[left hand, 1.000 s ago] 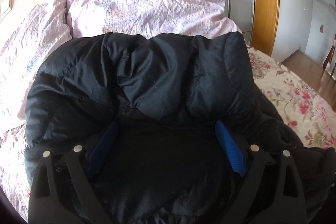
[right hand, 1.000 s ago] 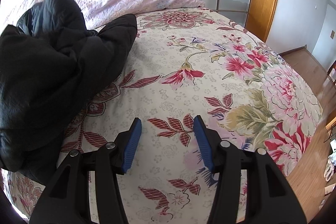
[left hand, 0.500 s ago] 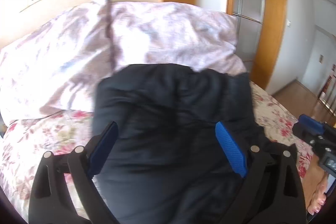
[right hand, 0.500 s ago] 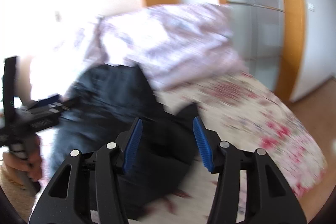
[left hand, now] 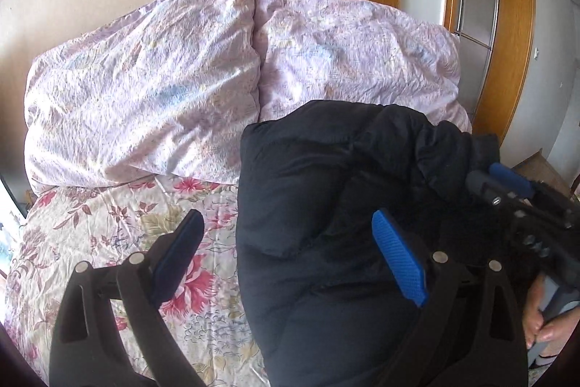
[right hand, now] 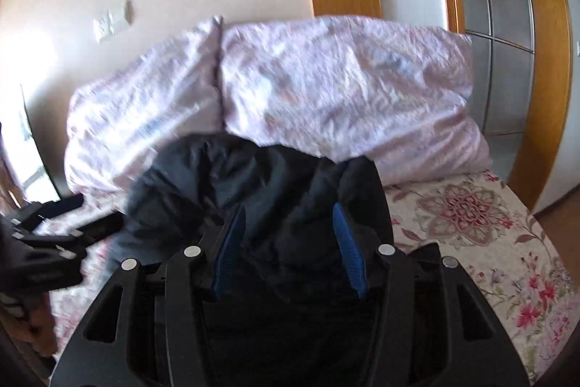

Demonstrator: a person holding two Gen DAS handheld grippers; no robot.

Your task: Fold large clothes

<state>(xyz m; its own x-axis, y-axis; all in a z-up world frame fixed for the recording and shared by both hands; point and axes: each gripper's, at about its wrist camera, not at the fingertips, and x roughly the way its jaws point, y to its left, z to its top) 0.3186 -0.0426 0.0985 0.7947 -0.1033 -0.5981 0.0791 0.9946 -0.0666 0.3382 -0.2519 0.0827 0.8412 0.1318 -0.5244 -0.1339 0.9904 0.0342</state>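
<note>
Both grippers are sitting spread wide, not pinching anything. The left gripper (left hand: 286,260) is hovering at the black puffy jacket (left hand: 326,205)'s edge, and the right gripper (right hand: 290,242) is hanging over it on the floral bedspread (left hand: 119,223).

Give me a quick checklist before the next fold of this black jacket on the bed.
1. Left gripper open: ok, jaws stand wide.
2. Left gripper has cloth: not ok, only its right-side finger overlaps the black jacket.
3. Right gripper holding the jacket: cannot tell, cloth sits between the jaws but contact is unclear.
4. Jacket lying flat: not ok, bunched and puffy.
5. Free bedspread beside the jacket: ok.
6. Pillows behind the jacket: ok, only its far edge meets them.
</note>
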